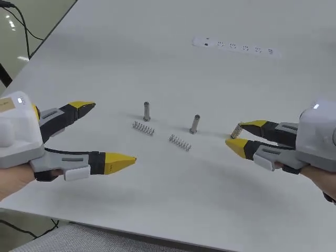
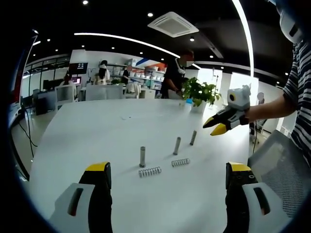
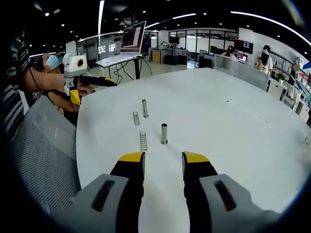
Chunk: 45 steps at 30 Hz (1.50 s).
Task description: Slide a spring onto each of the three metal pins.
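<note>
Beside two upright pins [image 1: 146, 111] lie two springs [image 1: 143, 128].

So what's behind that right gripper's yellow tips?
A short spring-sleeved metal pin standing on the white table; the right gripper's lower yellow tip covers its foot.

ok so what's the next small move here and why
Probably move the open right tool to the nearer loose spring and close on it. The rightmost pin already wears a spring, while the middle pin and left pin stand bare, with a spring lying flat beside each.
</note>
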Each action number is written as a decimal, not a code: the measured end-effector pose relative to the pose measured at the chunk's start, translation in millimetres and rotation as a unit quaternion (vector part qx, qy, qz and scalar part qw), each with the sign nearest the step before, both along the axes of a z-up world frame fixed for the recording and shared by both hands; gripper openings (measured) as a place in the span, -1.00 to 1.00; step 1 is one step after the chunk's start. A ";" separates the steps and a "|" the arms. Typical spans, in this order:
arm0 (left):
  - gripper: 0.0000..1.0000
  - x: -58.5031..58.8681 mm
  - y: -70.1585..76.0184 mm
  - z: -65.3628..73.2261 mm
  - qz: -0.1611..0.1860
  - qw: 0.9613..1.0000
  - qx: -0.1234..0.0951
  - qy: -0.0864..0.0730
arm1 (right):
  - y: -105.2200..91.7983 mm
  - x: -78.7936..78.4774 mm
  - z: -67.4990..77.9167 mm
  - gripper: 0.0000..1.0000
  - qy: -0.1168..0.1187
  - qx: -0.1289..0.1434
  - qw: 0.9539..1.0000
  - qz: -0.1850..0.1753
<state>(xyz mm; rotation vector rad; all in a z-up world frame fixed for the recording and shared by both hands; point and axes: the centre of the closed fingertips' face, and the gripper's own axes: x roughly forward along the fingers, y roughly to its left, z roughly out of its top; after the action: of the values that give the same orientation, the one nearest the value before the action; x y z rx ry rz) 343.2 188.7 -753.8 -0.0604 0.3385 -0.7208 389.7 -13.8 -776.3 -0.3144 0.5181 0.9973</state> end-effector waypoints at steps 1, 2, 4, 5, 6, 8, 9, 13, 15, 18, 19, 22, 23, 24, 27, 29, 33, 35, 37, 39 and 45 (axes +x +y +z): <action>0.95 0.2 0.2 -0.4 0.000 1.000 0.000 0.000 | 0.5 -0.5 -0.8 -0.36 -0.001 -0.002 1.000 0.001; 0.95 0.2 0.1 -1.0 0.001 1.000 0.000 0.001 | 1.6 -1.4 -1.6 -0.36 0.000 -0.003 1.000 0.004; 0.95 0.1 -0.1 -1.8 0.000 1.000 0.002 0.002 | 3.7 -2.5 -2.4 -0.36 0.002 -0.002 1.000 0.007; 0.95 0.1 -0.2 -1.9 0.000 1.000 0.002 0.002 | 5.9 -3.0 -3.2 -0.36 0.003 -0.002 1.000 0.009; 0.95 0.1 -0.2 -1.8 0.000 1.000 0.001 0.002 | 7.7 -3.4 -3.9 -0.36 0.005 -0.002 1.000 0.010; 0.95 0.0 -0.1 -1.8 0.000 1.000 0.001 0.002 | 13.0 -5.6 -6.4 -0.37 0.008 -0.005 1.000 0.018; 0.95 -0.1 0.2 -1.8 0.000 1.000 0.002 0.003 | 14.8 -5.9 -7.2 -0.37 0.010 -0.005 1.000 0.019; 0.95 -0.3 1.0 -0.9 0.001 1.000 0.002 0.002 | 24.8 -7.4 -9.9 -0.37 0.010 -0.005 0.999 0.030; 0.95 -0.3 1.6 -1.0 0.001 1.000 0.003 0.003 | 30.0 -7.9 -9.9 -0.37 0.011 -0.005 0.999 0.033; 0.95 -1.0 1.9 -1.2 0.002 1.000 0.003 0.004 | 35.3 -6.2 -10.0 -0.38 0.009 -0.007 0.999 0.040; 0.95 -1.2 1.9 -1.3 0.002 1.000 0.003 0.004 | 36.6 -5.7 -10.2 -0.38 0.010 -0.007 0.999 0.041; 0.95 -2.2 1.6 -2.0 0.003 1.000 0.003 0.005 | 43.5 -6.4 -12.2 -0.39 0.018 -0.009 0.999 0.046; 0.95 -2.4 1.6 -2.1 0.003 1.000 0.003 0.005 | 45.3 -6.5 -13.2 -0.39 0.019 -0.011 0.999 0.046; 0.95 -2.6 1.5 -2.2 0.003 1.000 0.003 0.006 | 48.5 -8.0 -14.5 -0.39 0.021 -0.013 0.998 0.051; 0.95 -3.2 1.4 -2.3 0.003 1.000 0.003 0.007 | 56.9 -10.3 -15.9 -0.40 0.021 -0.013 0.998 0.060; 0.95 -3.4 1.9 -2.5 0.004 1.000 0.003 0.007 | 62.7 -11.1 -17.6 -0.40 0.024 -0.015 0.997 0.066; 0.95 -3.8 2.8 -2.5 0.005 1.000 0.003 0.008 | 71.7 -10.0 -22.1 -0.41 0.022 -0.025 0.996 0.079; 0.95 -4.1 2.8 -2.9 0.005 1.000 0.003 0.009 | 74.6 -7.5 -26.0 -0.41 0.025 -0.031 0.996 0.078; 0.95 -4.6 2.7 -3.3 0.005 1.000 0.002 0.011 | 78.9 -8.2 -27.4 -0.41 0.027 -0.031 0.996 0.080; 0.95 -5.1 2.4 -3.6 0.004 1.000 0.001 0.012 | 82.2 -8.5 -30.6 -0.44 0.030 -0.036 0.996 0.081; 0.95 -6.5 1.9 -3.1 0.003 1.000 0.001 0.013 | 88.1 -7.9 -44.1 -0.48 0.031 -0.054 0.994 0.090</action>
<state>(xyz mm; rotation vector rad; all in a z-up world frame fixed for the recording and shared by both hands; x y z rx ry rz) 336.7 190.6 -756.9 -0.0683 0.3634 -0.7144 381.8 74.3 -820.3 -0.4341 0.6098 1.1596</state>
